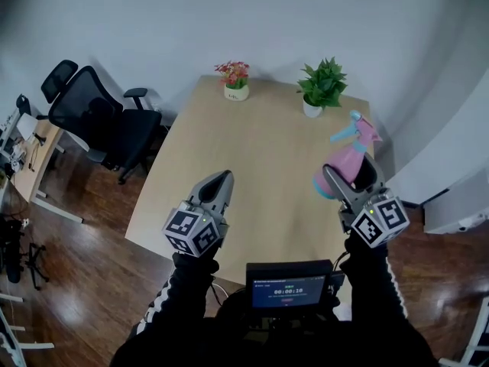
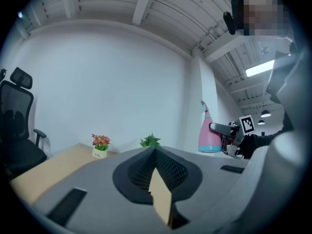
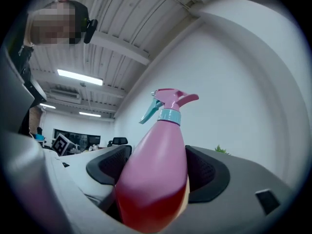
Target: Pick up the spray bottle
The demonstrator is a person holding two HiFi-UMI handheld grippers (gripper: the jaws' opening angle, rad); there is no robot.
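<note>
The pink spray bottle [image 1: 350,156] with a teal trigger is held up off the wooden table [image 1: 252,174], clamped between the jaws of my right gripper [image 1: 350,180]. In the right gripper view the spray bottle [image 3: 156,174] fills the gap between both black pads and stands upright, its nozzle pointing right. My left gripper [image 1: 216,192] hovers over the table's near left part, jaws closed together with nothing in them. From the left gripper view the spray bottle [image 2: 208,133] shows at the right, held in the other gripper.
A small pot of red flowers [image 1: 235,79] and a green potted plant [image 1: 321,86] stand at the table's far edge. A black office chair [image 1: 103,121] is left of the table. A small screen [image 1: 289,290] sits near my body. Wooden floor surrounds the table.
</note>
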